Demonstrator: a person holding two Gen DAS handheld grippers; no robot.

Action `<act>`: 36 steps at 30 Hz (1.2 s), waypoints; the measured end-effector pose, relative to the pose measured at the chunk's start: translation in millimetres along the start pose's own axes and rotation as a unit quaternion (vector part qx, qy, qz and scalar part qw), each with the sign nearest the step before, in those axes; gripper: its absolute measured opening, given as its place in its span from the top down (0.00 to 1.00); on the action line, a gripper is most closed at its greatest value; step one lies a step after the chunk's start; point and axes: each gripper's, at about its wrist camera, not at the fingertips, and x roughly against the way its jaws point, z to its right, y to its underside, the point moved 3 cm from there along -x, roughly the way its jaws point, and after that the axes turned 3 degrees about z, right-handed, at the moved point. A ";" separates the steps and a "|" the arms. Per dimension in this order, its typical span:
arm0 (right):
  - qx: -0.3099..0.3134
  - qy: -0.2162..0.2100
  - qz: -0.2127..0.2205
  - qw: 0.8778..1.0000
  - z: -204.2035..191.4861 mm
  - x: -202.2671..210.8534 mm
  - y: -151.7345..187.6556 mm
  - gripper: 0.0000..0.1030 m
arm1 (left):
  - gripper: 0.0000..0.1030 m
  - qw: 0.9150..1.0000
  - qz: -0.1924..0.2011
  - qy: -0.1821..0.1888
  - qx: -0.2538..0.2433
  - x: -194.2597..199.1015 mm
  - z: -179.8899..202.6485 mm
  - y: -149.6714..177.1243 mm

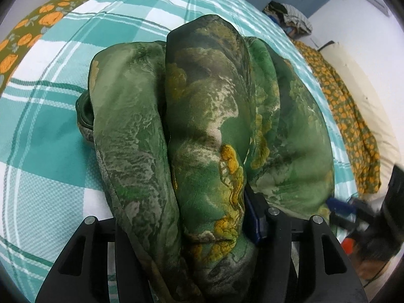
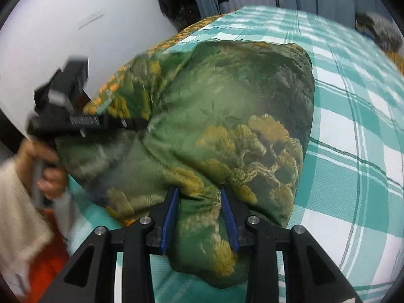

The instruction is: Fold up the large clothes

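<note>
- green printed garment sits bunched up on the teal plaid bedsheet
- right gripper: blue pads pinch a fold of it
- left gripper: cloth fills the gap between its fingers, can't tell if it's clamped
- hand in cream sleeve holds it, angled down

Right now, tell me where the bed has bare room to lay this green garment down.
Free: teal plaid sheet right of the green garment, and sheet between garment and orange-flowered border. Crowded: near edge, where both tools meet the bunched cloth.
</note>
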 end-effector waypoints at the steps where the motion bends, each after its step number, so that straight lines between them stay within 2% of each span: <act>1: -0.009 -0.005 0.005 1.000 0.8 1.5 -8.8 0.67 | 0.45 1.000 0.002 0.004 0.002 -0.2 -1.0 0.8; 6: -0.028 -0.002 0.051 0.998 2.2 -15.6 -79.6 0.65 | 0.45 1.000 0.006 0.014 0.009 -2.6 -2.1 3.2; 8: -0.033 -0.013 0.053 0.998 0.4 -36.6 -100.4 0.65 | 0.45 1.000 0.009 0.019 0.009 -3.3 -2.2 4.1; 10: -0.026 -0.005 0.041 0.999 2.2 -69.9 -114.2 0.65 | 0.45 0.999 0.012 0.030 0.014 -0.1 -12.5 6.5; 12: -0.001 0.021 0.026 0.999 3.0 -99.5 -112.2 0.65 | 0.45 0.999 0.013 0.037 0.020 -0.8 -19.6 9.8; 14: -0.002 0.032 0.012 0.999 11.5 -123.4 -104.5 0.65 | 0.45 0.999 0.016 0.045 0.025 -2.8 -26.4 11.6; 18: -0.008 0.040 0.006 0.999 16.2 -130.5 -105.0 0.66 | 0.45 0.997 0.025 0.063 0.036 -3.6 -35.8 13.4; 21: 0.014 0.058 0.004 0.998 1.1 -118.6 -112.5 0.65 | 0.45 0.996 0.029 0.075 0.041 2.3 -43.0 17.7; 22: 0.023 0.043 0.017 0.999 -8.2 -111.1 -115.7 0.62 | 0.45 0.995 0.031 0.080 0.043 4.0 -46.3 19.4; 25: 0.025 -0.053 0.040 0.997 -37.1 -101.7 -123.1 0.62 | 0.45 0.995 0.036 0.086 0.048 8.0 -52.6 23.2; 26: 0.030 -0.071 0.034 0.996 -49.0 -107.0 -125.7 0.63 | 0.45 0.995 0.037 0.085 0.048 9.7 -54.0 25.1; 28: 0.052 -0.075 0.000 0.996 -67.9 -132.8 -128.2 0.63 | 0.45 0.995 0.037 0.082 0.049 10.2 -53.2 25.6; 32: 0.062 -0.042 -0.078 0.994 -73.4 -183.5 -127.6 0.63 | 0.47 0.993 0.042 0.085 0.068 11.0 -60.6 28.2; 36: 0.112 0.010 -0.109 0.988 -83.4 -205.0 -123.4 0.65 | 0.48 0.988 0.046 0.102 0.103 14.0 -74.9 31.1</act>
